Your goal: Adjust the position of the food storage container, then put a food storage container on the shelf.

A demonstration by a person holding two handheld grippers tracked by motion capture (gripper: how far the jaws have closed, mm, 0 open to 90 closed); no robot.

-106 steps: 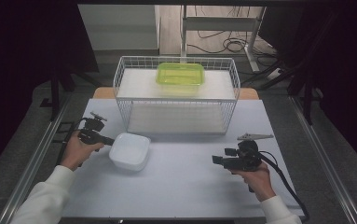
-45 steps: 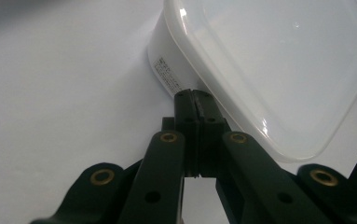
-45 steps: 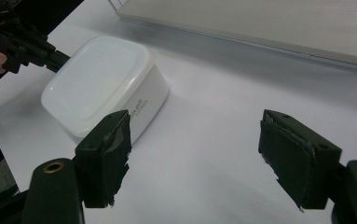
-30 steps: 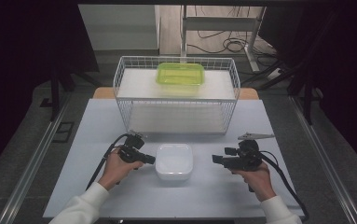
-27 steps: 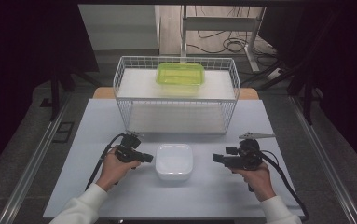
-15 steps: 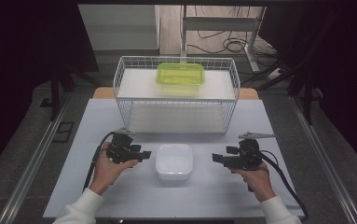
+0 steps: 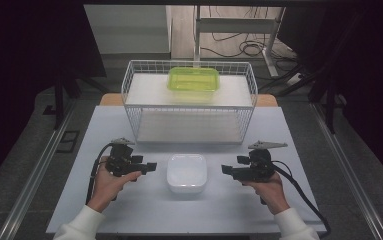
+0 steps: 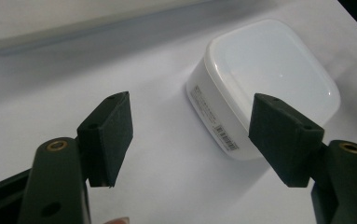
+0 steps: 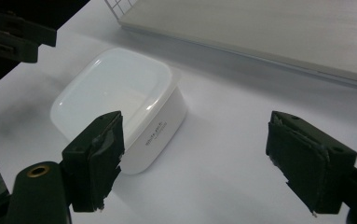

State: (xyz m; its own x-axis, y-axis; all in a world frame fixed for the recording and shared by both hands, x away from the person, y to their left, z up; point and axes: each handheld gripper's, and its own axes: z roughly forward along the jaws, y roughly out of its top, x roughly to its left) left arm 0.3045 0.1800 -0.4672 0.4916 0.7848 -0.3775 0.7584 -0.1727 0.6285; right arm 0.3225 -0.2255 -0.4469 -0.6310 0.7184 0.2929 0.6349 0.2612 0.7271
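- The white lidded container (image 7: 187, 172) is seen resting on the worktop (image 7: 129, 210), between both claws.
- The left claw (image 7: 151, 166) has just been opening, nothing gripped.
- The right claw (image 7: 225, 170) is held released, nothing gripped.

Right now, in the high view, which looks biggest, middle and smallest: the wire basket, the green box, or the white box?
1. wire basket, by far the biggest.
2. and 3. green box and white box: they look much alike. The green one sits farther from the camera, so I won't rank them.

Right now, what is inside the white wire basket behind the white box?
The white wire basket holds a translucent green lidded container on its upper white shelf. The lid hides what the container holds.
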